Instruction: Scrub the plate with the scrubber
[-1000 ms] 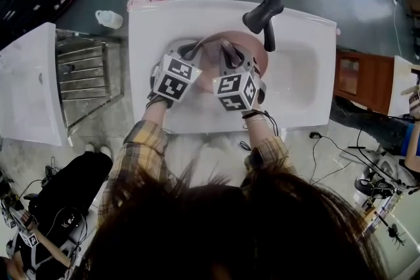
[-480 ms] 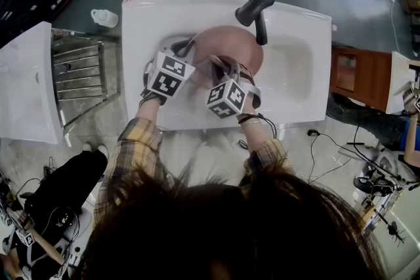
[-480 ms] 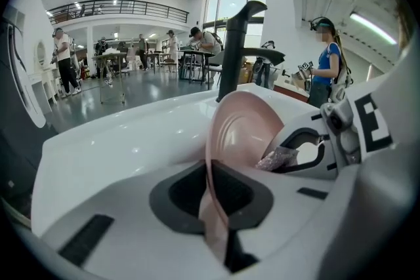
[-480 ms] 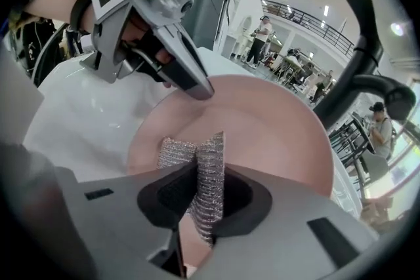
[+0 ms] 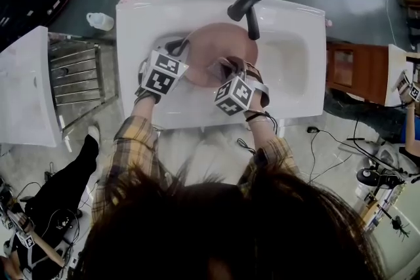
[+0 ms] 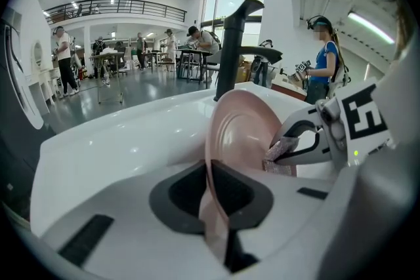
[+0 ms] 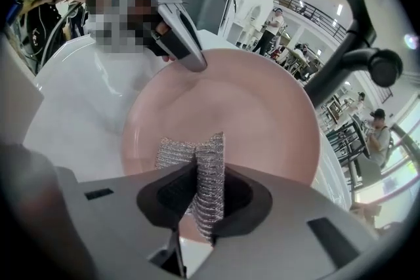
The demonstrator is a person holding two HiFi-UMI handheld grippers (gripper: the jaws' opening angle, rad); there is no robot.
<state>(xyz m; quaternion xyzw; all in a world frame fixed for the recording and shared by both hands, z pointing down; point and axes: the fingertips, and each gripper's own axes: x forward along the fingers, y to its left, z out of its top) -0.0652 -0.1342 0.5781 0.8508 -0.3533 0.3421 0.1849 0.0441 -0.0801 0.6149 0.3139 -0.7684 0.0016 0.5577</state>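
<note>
A round pink plate (image 5: 220, 49) stands tilted in the white sink (image 5: 289, 95), under the black faucet (image 5: 245, 3). My left gripper (image 5: 178, 48) is shut on the plate's left rim; in the left gripper view the plate (image 6: 239, 134) runs edge-on between the jaws. My right gripper (image 5: 228, 67) is shut on a folded silvery mesh scrubber (image 7: 200, 174), which presses on the plate's face (image 7: 249, 115) near its lower edge. The scrubber (image 6: 281, 155) also shows in the left gripper view, held against the plate by the right gripper (image 6: 308, 141).
A metal dish rack (image 5: 77, 79) sits left of the sink beside a white counter (image 5: 23, 85). A clear bottle (image 5: 100, 21) lies on the floor at the upper left. Cables and equipment crowd the floor at right. People stand far off in the hall.
The right gripper with the scrubber has slid down across the plate toward its lower edge. The left gripper keeps its hold on the rim. The head view has shifted, so the sink sits further left.
</note>
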